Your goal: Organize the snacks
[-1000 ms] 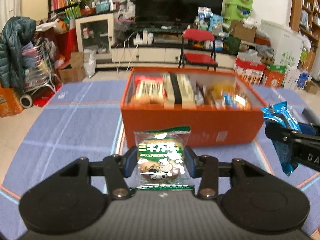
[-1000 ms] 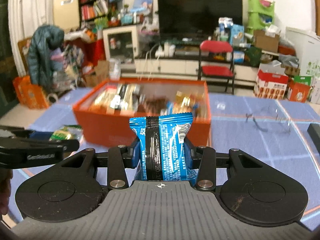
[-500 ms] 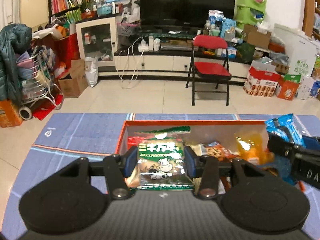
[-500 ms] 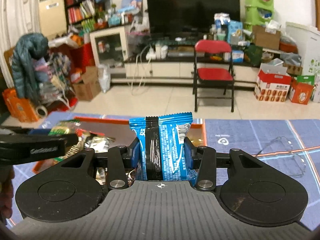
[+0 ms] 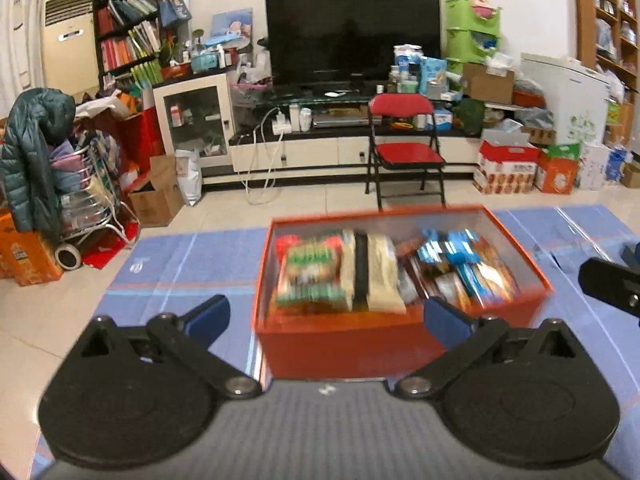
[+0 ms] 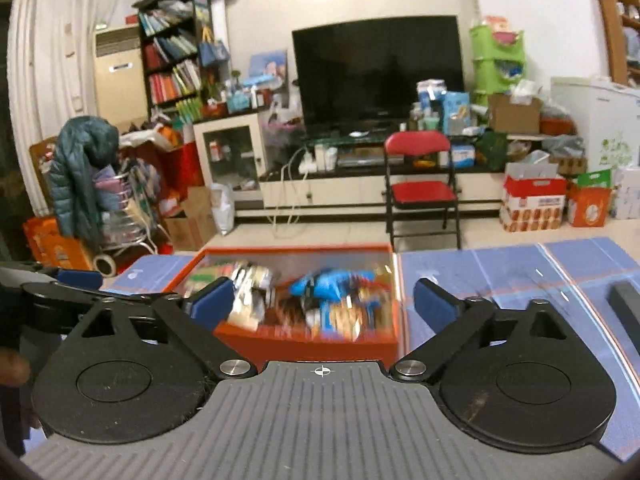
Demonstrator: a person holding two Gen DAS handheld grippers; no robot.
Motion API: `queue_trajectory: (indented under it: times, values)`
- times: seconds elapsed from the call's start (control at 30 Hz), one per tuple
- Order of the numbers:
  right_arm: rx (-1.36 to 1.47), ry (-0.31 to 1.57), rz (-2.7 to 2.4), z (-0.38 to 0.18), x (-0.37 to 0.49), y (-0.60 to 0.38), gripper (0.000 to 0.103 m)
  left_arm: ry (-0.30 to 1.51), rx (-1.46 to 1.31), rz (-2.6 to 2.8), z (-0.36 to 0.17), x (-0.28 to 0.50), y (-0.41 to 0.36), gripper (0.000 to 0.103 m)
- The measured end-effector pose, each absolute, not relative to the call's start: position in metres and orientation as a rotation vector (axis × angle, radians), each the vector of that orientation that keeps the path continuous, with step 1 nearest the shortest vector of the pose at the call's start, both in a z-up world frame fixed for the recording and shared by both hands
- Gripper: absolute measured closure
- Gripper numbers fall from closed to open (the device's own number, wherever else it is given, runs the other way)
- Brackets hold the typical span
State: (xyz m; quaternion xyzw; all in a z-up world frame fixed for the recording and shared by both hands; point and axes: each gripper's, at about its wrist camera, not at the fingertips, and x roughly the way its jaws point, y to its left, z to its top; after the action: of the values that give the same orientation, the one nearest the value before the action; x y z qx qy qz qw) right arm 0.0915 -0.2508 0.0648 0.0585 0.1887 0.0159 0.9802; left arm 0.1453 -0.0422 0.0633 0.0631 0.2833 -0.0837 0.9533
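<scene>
While both jaws are opening wide with nothing between them, the left gripper (image 5: 326, 318) and right gripper (image 6: 324, 304) face an orange box (image 5: 340, 344) of snacks (image 5: 360, 272).

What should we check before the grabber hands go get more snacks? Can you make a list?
1. Left gripper empty: ok, jaws opening, nothing between them.
2. Right gripper empty: ok, jaws opening, nothing between them.
3. Green snack pack inside the orange box: ok, at its left end.
4. Blue snack pack inside the box: ok, lying on top of the other snacks.
5. More snacks waiting on the blue mat: cannot tell, none shows in these views.
6. Room left in the box: cannot tell, contents are blurred.
</scene>
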Motion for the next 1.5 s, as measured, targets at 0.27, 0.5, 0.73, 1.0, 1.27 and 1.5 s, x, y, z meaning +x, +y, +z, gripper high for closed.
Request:
queue_trajectory:
  times: [0.27,0.5,0.73,1.0,1.27,1.5]
  values:
    - [0.111,0.415,-0.011,0.027,0.034,-0.231,0.011,0.633,0.059,-0.132,0.028,0.082,-0.034,0.001]
    - [0.059,0.405,-0.082,0.03,0.038,-0.222,0.008,0.604,0.142,-0.085,0.029,0.086,-0.043,0.001]
    - [0.068,0.439,-0.091,0.023,0.049,-0.227,0.008,0.621,0.141,-0.028,0.028,0.095,-0.034,0.001]
    - [0.067,0.43,-0.077,0.024,0.046,-0.226,0.008,0.609,0.12,-0.006,0.035,0.095,-0.026,0.001]
    - [0.063,0.418,-0.078,0.028,0.046,-0.222,0.008,0.6,0.118,-0.024,0.043,0.093,-0.03,0.001]
    - [0.027,0.409,-0.076,0.03,0.047,-0.212,0.008,0.624,0.09,-0.034,0.045,0.093,-0.028,0.001]
